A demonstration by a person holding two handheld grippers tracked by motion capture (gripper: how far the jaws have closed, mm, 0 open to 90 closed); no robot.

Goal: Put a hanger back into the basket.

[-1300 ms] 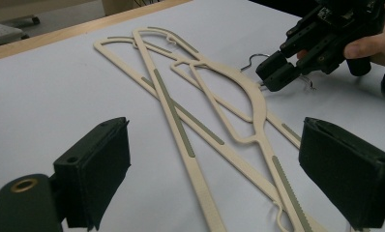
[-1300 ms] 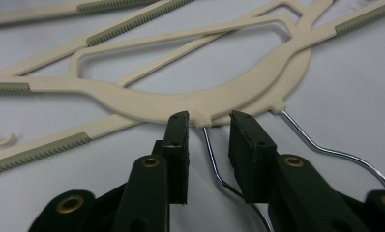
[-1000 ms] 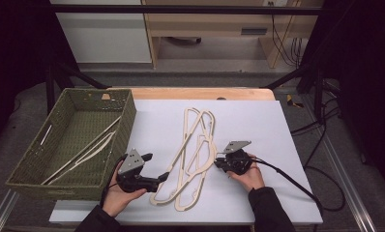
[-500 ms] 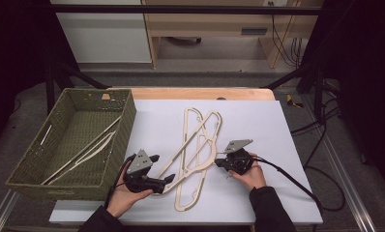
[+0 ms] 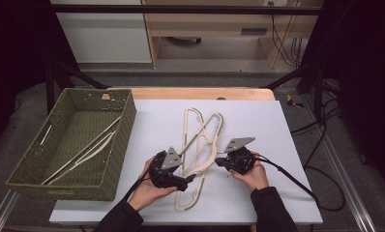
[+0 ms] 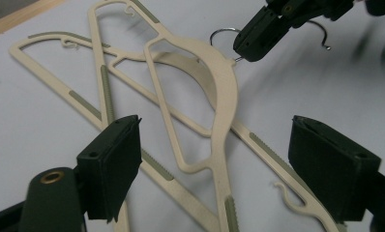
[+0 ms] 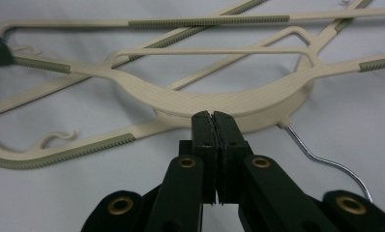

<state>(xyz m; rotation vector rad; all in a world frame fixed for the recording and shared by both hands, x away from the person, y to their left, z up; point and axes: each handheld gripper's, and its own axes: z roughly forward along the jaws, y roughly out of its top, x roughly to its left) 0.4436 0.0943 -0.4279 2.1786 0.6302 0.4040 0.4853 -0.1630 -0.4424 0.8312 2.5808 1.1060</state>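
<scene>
Cream hangers (image 5: 200, 145) lie crossed mid-table (image 5: 277, 125), nearer front edge. R gripper (image 7: 213, 118) clenched on top hanger's neck by wire hook (image 7: 326, 162). L gripper (image 6: 214, 164) jaws wide, just been closing, straddling hanger bars, not gripping.

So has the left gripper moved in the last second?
Yes. The left gripper slid right, away from the basket, its open jaws closing slightly around the hangers.

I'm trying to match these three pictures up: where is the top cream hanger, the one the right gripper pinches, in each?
High view: top hanger, centre, slightly below the middle.
Left gripper view: middle, curved neck uppermost.
Right gripper view: across the middle, just above the jaws.
Shared landmark: right gripper, shut on its neck.
</scene>
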